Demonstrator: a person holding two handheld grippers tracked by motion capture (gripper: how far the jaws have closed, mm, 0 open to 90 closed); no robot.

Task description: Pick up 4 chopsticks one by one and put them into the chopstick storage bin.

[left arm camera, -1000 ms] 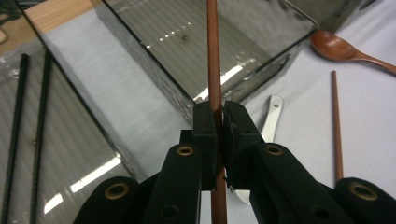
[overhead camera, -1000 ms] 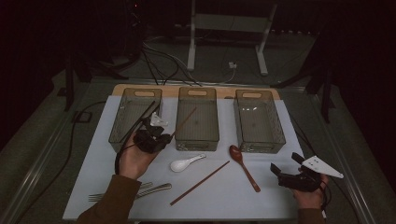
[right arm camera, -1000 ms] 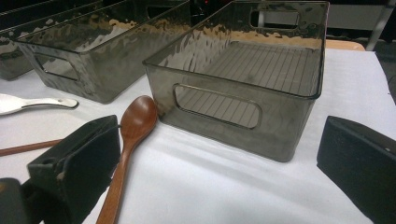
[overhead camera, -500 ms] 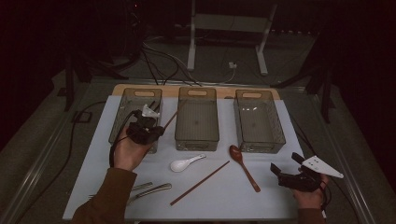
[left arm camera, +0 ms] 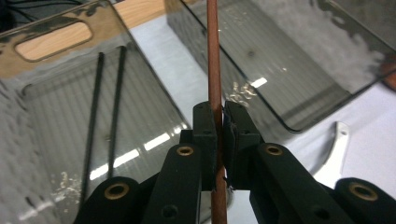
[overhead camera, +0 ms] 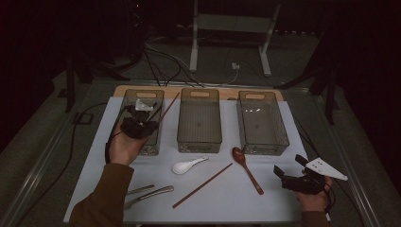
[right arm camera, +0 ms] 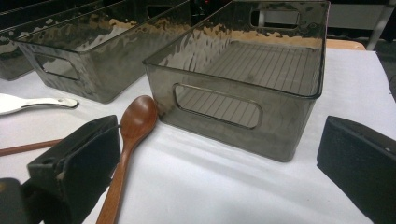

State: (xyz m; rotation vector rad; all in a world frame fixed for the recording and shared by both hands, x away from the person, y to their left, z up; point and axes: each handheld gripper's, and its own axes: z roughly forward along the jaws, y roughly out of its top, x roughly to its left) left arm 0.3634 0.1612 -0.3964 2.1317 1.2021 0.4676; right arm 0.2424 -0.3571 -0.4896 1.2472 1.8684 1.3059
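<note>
From up high, the left gripper [overhead camera: 140,126] is held over the left bin [overhead camera: 127,101], clamped on a reddish-brown chopstick [overhead camera: 168,107] that slants up and to the right, its far end past the bin's right wall toward the middle bin [overhead camera: 199,142]. The right gripper [overhead camera: 294,176] is parked low at the right edge of the white mat [overhead camera: 283,203], jaws spread wide with nothing between them. On the mat, a second chopstick [overhead camera: 202,186], a white spoon [overhead camera: 187,165], a wooden spoon [overhead camera: 247,169] and some metal cutlery [overhead camera: 150,193] are laid out in front of the bins.

In the left gripper view, the chopstick [left arm camera: 215,70] is pinched tight between the two black jaws and runs straight up, above the gap between two bins. Two black chopsticks [left arm camera: 103,112] are seen lying inside the left one.

In the right gripper view, the jaws are well apart and empty. The wooden spoon [right arm camera: 133,135] is lying just beside the left jaw, with the right bin [right arm camera: 243,107] close behind it.
</note>
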